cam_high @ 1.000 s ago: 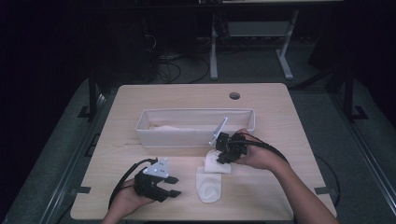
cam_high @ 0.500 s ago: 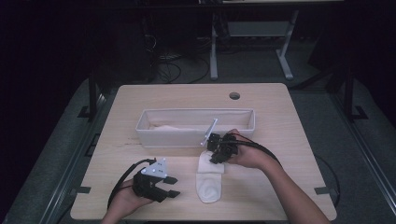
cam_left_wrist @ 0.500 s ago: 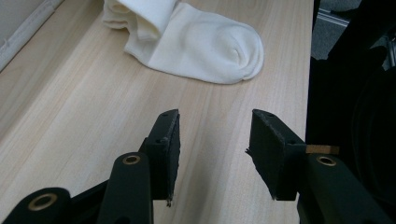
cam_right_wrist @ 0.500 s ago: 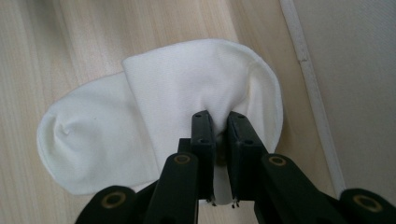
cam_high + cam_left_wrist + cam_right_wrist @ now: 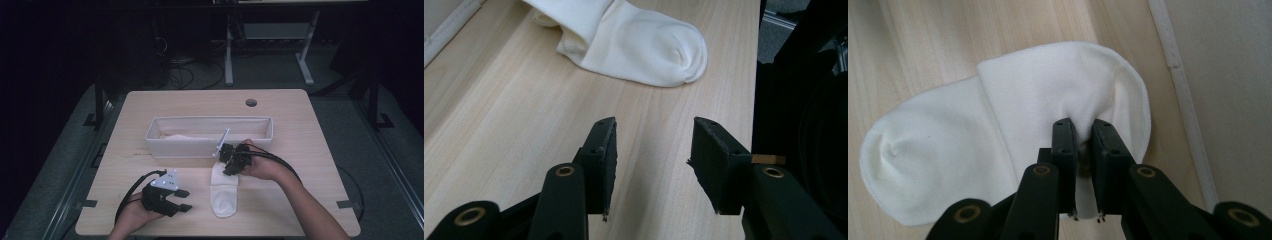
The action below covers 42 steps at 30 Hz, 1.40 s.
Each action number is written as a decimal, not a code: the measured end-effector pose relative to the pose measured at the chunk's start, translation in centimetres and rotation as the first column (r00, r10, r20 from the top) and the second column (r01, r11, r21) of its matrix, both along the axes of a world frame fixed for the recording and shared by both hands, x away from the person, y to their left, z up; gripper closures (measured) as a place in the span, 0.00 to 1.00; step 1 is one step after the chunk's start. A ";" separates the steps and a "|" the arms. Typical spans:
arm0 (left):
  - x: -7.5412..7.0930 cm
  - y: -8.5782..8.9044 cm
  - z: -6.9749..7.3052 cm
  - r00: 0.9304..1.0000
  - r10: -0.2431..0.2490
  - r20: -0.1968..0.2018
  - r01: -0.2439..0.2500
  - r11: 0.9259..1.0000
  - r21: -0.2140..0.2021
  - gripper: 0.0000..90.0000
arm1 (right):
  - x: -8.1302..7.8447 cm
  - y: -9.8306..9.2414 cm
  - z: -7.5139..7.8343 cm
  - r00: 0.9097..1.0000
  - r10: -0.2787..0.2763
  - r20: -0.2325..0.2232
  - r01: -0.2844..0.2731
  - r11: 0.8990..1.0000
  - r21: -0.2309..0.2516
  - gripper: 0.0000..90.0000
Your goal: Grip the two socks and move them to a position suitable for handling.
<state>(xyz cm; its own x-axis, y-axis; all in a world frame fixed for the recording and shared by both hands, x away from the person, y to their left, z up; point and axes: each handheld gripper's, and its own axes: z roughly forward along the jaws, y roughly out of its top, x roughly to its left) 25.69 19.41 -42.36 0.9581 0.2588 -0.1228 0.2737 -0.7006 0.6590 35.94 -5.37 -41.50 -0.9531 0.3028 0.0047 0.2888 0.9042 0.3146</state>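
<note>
I have the white sock (image 5: 223,190) laid flat on the table (image 5: 310,150), just near of the white bin (image 5: 210,136). My right gripper (image 5: 1083,131) pinches a fold at its cuff; letting go remains. My left gripper (image 5: 651,150) rests apart, jaws spread, holding nothing. The right gripper view shows the pinch; the high view hides it.

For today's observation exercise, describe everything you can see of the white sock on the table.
The white sock is a short knitted ankle sock, soft and cotton-like. It lies flat on the wooden table, toe towards the person, cuff end close to the white bin. The right gripper pinches a fold of fabric near the cuff. The left gripper stands open beside it, not touching.
</note>
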 end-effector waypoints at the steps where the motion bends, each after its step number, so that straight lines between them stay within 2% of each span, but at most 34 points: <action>1: 0.0 0.0 0.0 1.000 0.002 -0.001 -0.002 1.000 0.000 0.59 | 0.0 0.0 -0.1 1.000 -0.007 -0.001 0.007 1.000 -0.005 0.88; 6: 0.0 0.0 -0.1 1.000 0.006 -0.005 -0.006 1.000 -0.003 0.59 | 0.0 -0.2 -0.1 1.000 -0.013 -0.006 0.013 1.000 -0.005 0.83; 11: -0.1 0.0 -0.1 1.000 0.004 -0.002 -0.004 1.000 -0.001 0.59 | -0.4 -0.5 0.5 1.000 -0.011 -0.007 0.011 1.000 0.018 0.78; 15: 0.0 0.0 -0.1 1.000 0.003 -0.002 -0.003 1.000 -0.001 0.59 | -0.4 -1.0 1.2 1.000 -0.016 0.004 0.015 0.999 0.043 0.79; 20: 0.0 0.0 -0.1 1.000 0.004 -0.002 -0.004 1.000 0.000 0.59 | 0.5 -1.7 1.7 0.999 -0.046 0.028 0.045 0.998 0.035 0.82; 26: 0.0 0.0 -0.2 1.000 0.003 -0.008 -0.003 1.000 0.003 0.59 | 1.1 -1.6 1.2 0.999 -0.049 -0.001 0.049 0.998 0.041 0.81; 29: 0.0 0.0 -0.2 1.000 0.004 -0.007 -0.004 1.000 0.002 0.59 | 0.9 -1.2 1.2 0.999 -0.031 -0.024 0.032 0.999 0.043 0.84; 35: 0.0 0.0 -0.1 1.000 0.000 -0.004 0.000 1.000 0.005 0.59 | 0.4 -0.6 0.7 0.999 -0.002 -0.042 0.004 1.000 0.030 0.88; 38: 0.0 -0.1 -0.2 1.000 0.001 -0.004 -0.001 1.000 0.006 0.59 | 0.4 -0.5 0.4 0.999 -0.002 -0.034 0.002 1.000 0.017 0.95; 42: 0.1 -0.1 -0.2 1.000 0.002 -0.008 -0.002 1.000 0.005 0.59 | 0.3 -0.5 0.6 0.999 0.006 -0.032 -0.005 1.000 0.016 0.98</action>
